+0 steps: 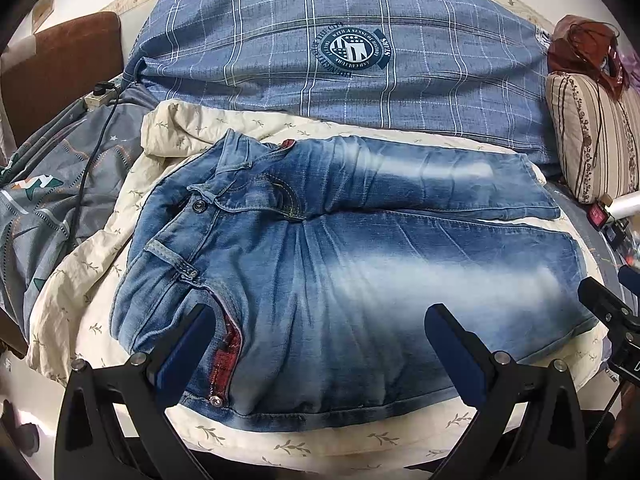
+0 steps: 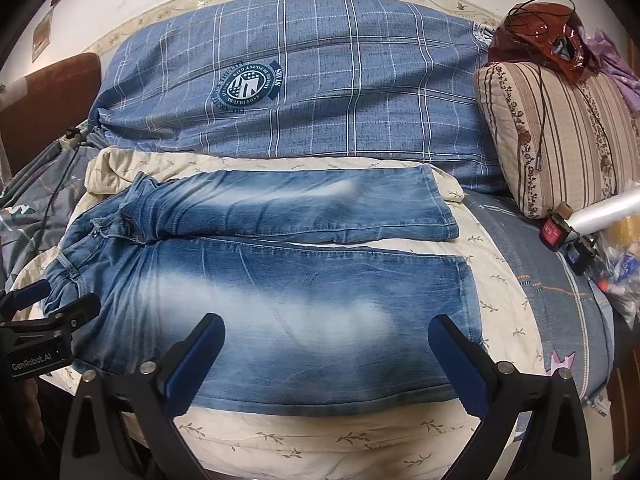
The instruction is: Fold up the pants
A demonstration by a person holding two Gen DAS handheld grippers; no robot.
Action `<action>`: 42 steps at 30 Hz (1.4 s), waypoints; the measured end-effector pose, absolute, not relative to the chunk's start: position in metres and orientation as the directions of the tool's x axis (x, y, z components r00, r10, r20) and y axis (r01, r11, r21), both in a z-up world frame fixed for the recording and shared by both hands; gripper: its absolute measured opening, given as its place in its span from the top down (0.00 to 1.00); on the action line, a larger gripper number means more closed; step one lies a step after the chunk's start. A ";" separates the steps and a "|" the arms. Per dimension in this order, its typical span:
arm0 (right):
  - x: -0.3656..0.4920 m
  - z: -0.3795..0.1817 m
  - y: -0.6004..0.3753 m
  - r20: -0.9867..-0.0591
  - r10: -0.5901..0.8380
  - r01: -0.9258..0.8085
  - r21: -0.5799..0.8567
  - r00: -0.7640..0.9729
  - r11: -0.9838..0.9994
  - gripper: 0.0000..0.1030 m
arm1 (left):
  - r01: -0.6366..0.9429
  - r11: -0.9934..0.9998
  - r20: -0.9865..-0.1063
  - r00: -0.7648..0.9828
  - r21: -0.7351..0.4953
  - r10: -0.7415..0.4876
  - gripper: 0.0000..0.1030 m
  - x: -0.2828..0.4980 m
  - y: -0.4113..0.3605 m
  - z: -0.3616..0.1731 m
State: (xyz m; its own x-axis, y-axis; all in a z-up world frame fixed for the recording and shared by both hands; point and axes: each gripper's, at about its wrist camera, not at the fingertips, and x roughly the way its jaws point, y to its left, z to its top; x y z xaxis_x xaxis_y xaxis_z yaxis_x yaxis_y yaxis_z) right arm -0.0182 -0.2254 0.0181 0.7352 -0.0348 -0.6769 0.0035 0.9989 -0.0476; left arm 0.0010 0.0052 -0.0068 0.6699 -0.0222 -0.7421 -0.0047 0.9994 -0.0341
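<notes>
Bed w/ a cream quilt (image 1: pixel 100 264) on top; blue plaid pillow (image 1: pixel 340 60) along the far side by the wall, striped cushion (image 2: pixel 560 136) at right w/ a brown bag (image 2: pixel 536 44) on it. Grey sheet (image 1: pixel 48 184) bunched at left, black cable (image 1: pixel 96 140) running over it from a power strip (image 1: pixel 100 98).

Jeans (image 1: pixel 340 248) lie flat on the quilt, front up, waist to the left, legs pointing right. Far leg & near leg run side by side w/ a thin strip of quilt showing betw. them near the hems. Fly unbuttoned, waistband flapped open, red lining visible at the near pocket edge.

Left gripper (image 1: pixel 318 344) hovers over the near hip/thigh area, fingers spread wide, nothing betw. them. Right gripper (image 2: pixel 326 354) sits over the near leg toward the hem end, fingers also apart, empty. Each gripper shows at the edge of the other's view. Can't tell if the finger tips touch the denim.
</notes>
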 end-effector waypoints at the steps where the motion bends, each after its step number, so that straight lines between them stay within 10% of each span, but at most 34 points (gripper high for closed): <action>1: -0.018 0.018 -0.225 -0.677 -0.036 0.003 -0.049 0.735 0.999 0.00 | -0.005 0.999 -0.742 0.670 -0.035 -0.022 0.00 0.001 0.005 -0.007; 42: -0.016 0.013 -0.226 -0.690 -0.037 0.011 -0.042 0.723 0.999 0.00 | -0.014 0.999 -0.760 0.650 -0.038 -0.019 0.00 0.001 0.008 -0.014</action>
State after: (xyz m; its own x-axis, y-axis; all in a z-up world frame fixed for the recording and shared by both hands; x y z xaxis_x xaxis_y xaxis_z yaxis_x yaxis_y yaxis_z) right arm -0.0162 -0.2256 0.0127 0.7232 -0.0372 -0.6896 0.0115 0.9991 -0.0419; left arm 0.0014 0.0075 -0.0139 0.6497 -0.0193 -0.7599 -0.0143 0.9992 -0.0376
